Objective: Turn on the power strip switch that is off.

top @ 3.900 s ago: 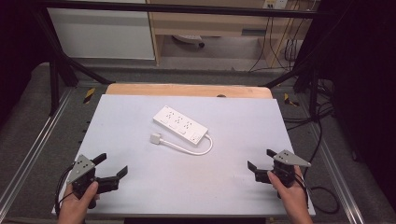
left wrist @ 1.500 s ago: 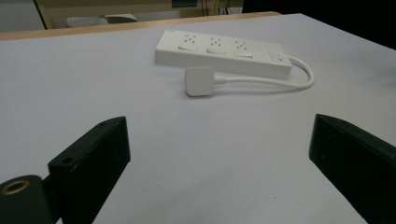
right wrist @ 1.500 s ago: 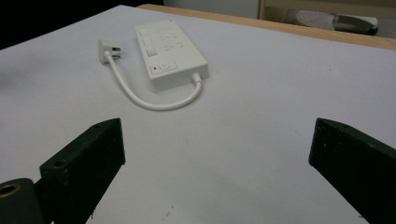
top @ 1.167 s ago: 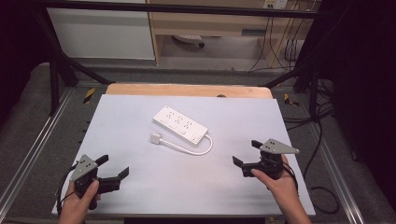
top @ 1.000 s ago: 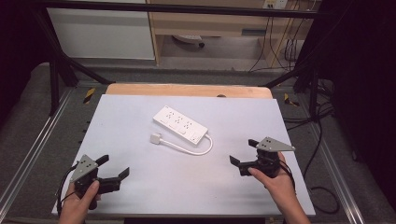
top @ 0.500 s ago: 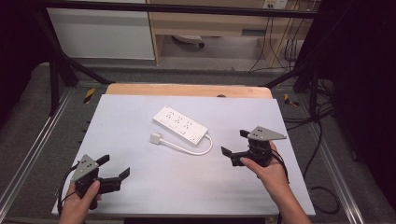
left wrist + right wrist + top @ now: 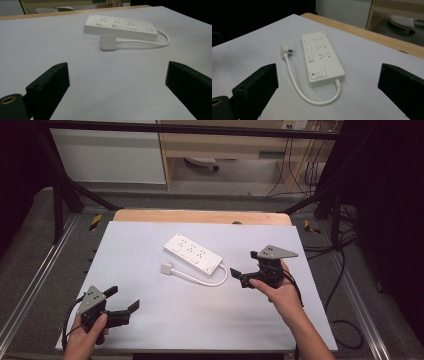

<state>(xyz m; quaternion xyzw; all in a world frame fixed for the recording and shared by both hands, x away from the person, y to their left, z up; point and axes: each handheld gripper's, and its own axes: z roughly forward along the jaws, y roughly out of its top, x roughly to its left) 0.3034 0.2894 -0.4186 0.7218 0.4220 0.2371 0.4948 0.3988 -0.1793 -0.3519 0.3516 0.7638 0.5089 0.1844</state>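
Just ahead of the right gripper point(image 7: 244, 271), whose jaws stand wide apart and hold nothing, lies the white power strip point(image 7: 193, 253) with its short cord point(image 7: 297, 90) looping back to the plug point(image 7: 166, 268). Well apart from it, the left gripper point(image 7: 122, 301) rests low on the white table point(image 7: 200, 320), jaws equally wide and empty, facing the strip from farther off.

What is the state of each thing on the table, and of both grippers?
power strip: lying flat, sockets up, nothing plugged in, not held.
plug: lying loose on the table, beside the strip.
cord: curved in a loop.
left gripper: open, holding nothing.
right gripper: open, near the strip's cord end.
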